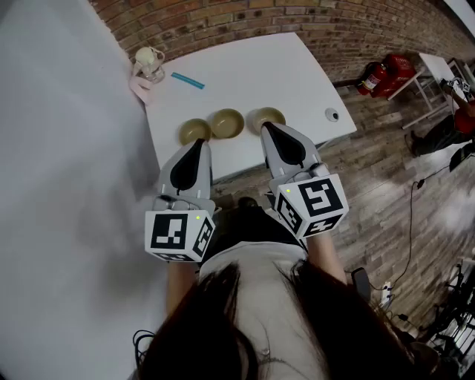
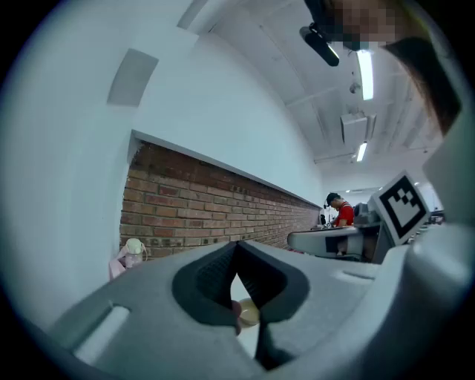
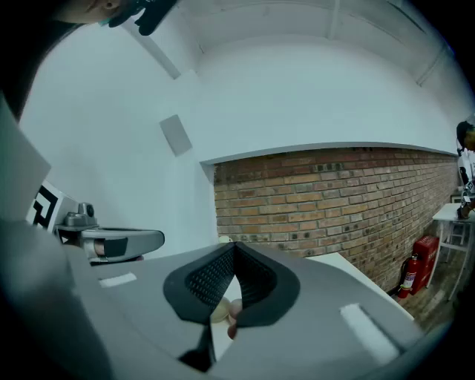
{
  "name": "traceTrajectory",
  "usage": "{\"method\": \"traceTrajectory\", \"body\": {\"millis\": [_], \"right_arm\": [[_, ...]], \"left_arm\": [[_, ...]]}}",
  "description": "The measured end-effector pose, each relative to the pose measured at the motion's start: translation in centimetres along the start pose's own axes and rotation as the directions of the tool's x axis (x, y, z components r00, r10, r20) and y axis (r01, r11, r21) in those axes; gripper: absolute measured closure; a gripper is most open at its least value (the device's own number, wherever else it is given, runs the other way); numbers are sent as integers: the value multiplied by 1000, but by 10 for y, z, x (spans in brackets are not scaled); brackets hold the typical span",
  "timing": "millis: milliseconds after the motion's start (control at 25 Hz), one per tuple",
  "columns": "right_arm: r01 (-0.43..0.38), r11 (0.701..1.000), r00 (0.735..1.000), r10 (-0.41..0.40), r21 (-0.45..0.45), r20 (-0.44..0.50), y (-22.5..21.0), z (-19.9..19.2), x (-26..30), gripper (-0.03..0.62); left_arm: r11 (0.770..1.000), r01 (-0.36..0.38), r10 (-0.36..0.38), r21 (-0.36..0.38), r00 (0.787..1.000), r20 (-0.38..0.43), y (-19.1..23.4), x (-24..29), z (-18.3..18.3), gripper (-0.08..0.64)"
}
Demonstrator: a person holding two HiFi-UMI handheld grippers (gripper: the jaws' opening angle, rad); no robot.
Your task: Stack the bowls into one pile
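right gripper (image 1: 267,128) and left gripper (image 1: 198,142), both pressed together, empty, short of the bowls (image 1: 226,123) on the tabletop (image 1: 252,74); spread one first, then pinch the right bowl (image 1: 273,114) by its rim.

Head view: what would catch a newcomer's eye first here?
Three tan round bowls sit side by side, unstacked, near the front edge of the white table. The left gripper and right gripper, each with a black-and-white marker cube, point toward them, jaws shut and empty. A red fire extinguisher stands out by the brick wall at right.
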State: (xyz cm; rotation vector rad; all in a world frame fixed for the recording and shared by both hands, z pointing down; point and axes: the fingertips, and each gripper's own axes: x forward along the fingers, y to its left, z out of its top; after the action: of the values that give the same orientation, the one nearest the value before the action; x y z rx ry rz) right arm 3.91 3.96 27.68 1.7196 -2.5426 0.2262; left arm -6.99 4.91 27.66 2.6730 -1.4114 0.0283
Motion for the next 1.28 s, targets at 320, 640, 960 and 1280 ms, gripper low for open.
{"method": "traceTrajectory", "body": {"millis": [320, 640, 960, 1280], "right_arm": [[-5, 1000, 1000, 5, 19, -10, -12, -5, 9, 589], [33, 999, 999, -32, 37, -34, -32, -13, 20, 589], [71, 996, 995, -68, 48, -67, -57, -23, 31, 591], [94, 994, 990, -87, 61, -107, -76, -35, 41, 589]], "left_arm": [[1000, 11, -11, -4, 1000, -6, 0, 16, -3, 560], [1000, 24, -24, -16, 1000, -10, 3, 34, -7, 560], [999, 34, -34, -22, 999, -10, 2, 54, -6, 560], [999, 46, -47, -26, 999, -22, 1, 73, -10, 560]]}}
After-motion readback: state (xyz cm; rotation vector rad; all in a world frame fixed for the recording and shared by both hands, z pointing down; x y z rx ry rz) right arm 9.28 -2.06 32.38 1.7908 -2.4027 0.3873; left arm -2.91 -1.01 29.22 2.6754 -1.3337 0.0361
